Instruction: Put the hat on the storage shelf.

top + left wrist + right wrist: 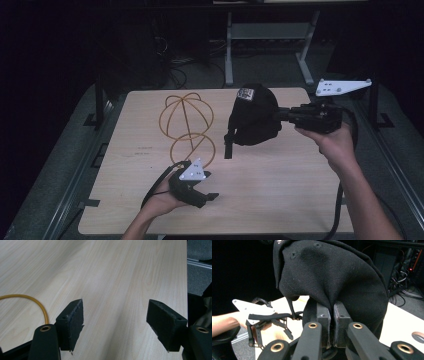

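Note:
A black cap [252, 115] hangs in the air above the right middle of the wooden table [280, 200]. My right gripper [281, 116] comes in level from the right and is shut on its fabric. In the right gripper view the jaws [331, 312] pinch a fold of the cap [332, 272], and its strap [229, 145] dangles down. A yellow wire dome frame [186, 117] stands on the table left of the cap. Near the table's front my left gripper [210, 185] is held open beside the frame's base ring. Nothing lies between its pads [71, 322], only bare wood, with the yellow wire [37, 303] to one side.
Metal rails run along both long sides of the table [395, 170]. Behind the far edge stand the legs of a grey frame [229, 55] and loose cables [175, 65] on a dark floor. In the right gripper view the left hand's gripper [262, 322] sits low at left.

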Available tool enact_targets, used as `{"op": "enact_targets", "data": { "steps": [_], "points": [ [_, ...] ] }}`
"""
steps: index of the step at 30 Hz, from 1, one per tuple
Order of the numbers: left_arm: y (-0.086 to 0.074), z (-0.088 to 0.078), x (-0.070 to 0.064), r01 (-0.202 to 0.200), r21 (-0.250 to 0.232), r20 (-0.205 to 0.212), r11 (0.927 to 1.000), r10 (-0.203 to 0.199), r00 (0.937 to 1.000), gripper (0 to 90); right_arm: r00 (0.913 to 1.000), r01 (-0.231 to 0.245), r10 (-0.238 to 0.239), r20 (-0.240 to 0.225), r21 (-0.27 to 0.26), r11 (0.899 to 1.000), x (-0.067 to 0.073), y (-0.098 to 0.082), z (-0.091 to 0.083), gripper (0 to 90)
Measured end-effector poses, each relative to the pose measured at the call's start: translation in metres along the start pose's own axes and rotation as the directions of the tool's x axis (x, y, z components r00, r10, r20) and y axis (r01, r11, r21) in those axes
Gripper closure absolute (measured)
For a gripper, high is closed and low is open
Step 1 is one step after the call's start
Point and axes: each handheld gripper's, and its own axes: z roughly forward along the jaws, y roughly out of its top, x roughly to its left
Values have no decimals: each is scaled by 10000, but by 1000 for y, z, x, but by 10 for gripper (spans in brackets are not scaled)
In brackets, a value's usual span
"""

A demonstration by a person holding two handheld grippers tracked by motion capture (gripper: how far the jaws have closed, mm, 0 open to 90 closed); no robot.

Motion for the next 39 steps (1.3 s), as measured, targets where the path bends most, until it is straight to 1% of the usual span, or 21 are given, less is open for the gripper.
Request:
{"op": "enact_targets", "data": {
  "steps": [3, 4, 5, 9, 12, 13, 15, 16, 17, 21, 22, 23, 24, 25, 26, 27, 29, 31, 32, 33, 39],
  "points": [
    [0, 1, 0, -44, 10, 56, 10000, 44, 10000, 297, 9996, 121, -121, -248, -3, 9999, 2, 11, 8, 853],
    [0, 1, 0, -122, 47, 32, 9999, 122, 9999, 297, 9993, 182, -182, -314, 6, 9998, 2, 15, 10, 854],
    [-1, 2, -1, -22, 50, 88, 10000, 22, 10000, 297, 9992, 227, -226, -333, 30, 9997, 3, 18, 13, 854],
    [0, 2, 0, -63, 19, 83, 10000, 63, 9999, 297, 9976, 412, -407, -568, 88, 9991, 7, 30, 24, 853],
    [-1, 1, 1, -23, -5, 103, 10000, 23, 9999, 297, 9953, 574, -559, -786, 165, 9982, 10, 38, 33, 853],
    [-1, 1, 2, -58, 16, 62, 10000, 58, 10000, 298, 9948, 588, -569, -842, 200, 9981, 11, 40, 37, 853],
    [-2, 1, 1, 77, 21, 164, 10000, -78, 9998, 297, 9937, 635, -606, -948, 277, 9976, 12, 44, 43, 853],
    [-2, 1, 1, 77, 21, 164, 10000, -78, 9998, 297, 9937, 635, -606, -948, 277, 9976, 12, 44, 43, 853],
    [-1, 1, 1, 67, -21, 168, 10000, -67, 9998, 297, 9921, 664, -633, -1082, 253, 9975, 14, 48, 49, 853],
    [0, 1, 1, 45, -59, 224, 10000, -43, 9997, 297, 9884, 747, -709, -1343, 231, 9969, 17, 58, 62, 853],
    [0, 2, 0, 61, -41, 216, 10000, -60, 9997, 297, 9884, 747, -709, -1343, 231, 9969, 17, 58, 62, 853],
    [-1, 3, 0, -53, 43, 232, 10000, 52, 9997, 297, 9866, 772, -722, -1462, 290, 9966, 16, 63, 69, 853],
    [-1, 3, 0, -53, 43, 232, 10000, 52, 9997, 297, 9866, 772, -722, -1462, 290, 9966, 16, 63, 69, 853],
    [-1, 4, -1, 77, 46, 260, 10000, -78, 9996, 297, 9865, 750, -691, -1483, 347, 9966, 16, 65, 73, 853],
    [-1, 5, -1, 19, 38, 291, 10000, -20, 9996, 297, 9861, 772, -697, -1507, 445, 9960, 16, 69, 81, 853],
    [-1, 6, -1, 18, 36, 313, 10000, -20, 9995, 297, 9861, 762, -673, -1521, 537, 9956, 15, 71, 85, 852],
    [0, 7, -1, 44, -60, 346, 10000, -42, 9994, 297, 9857, 739, -643, -1557, 567, 9957, 15, 75, 91, 852],
    [1, 7, -2, 113, 21, 321, 9999, -113, 9994, 297, 9854, 707, -600, -1593, 626, 9955, 14, 77, 95, 852],
    [2, 7, -2, -148, 39, 307, 9999, 147, 9994, 297, 9843, 751, -630, -1650, 678, 9949, 14, 82, 101, 852],
    [2, 7, -2, -194, 48, 311, 9998, 193, 9993, 297, 9837, 753, -627, -1684, 693, 9948, 15, 85, 105, 852],
    [2, 7, 0, -117, 64, 245, 9999, 116, 9996, 297, 9806, 942, -795, -1793, 745, 9928, 16, 99, 127, 852]
  ]
}}
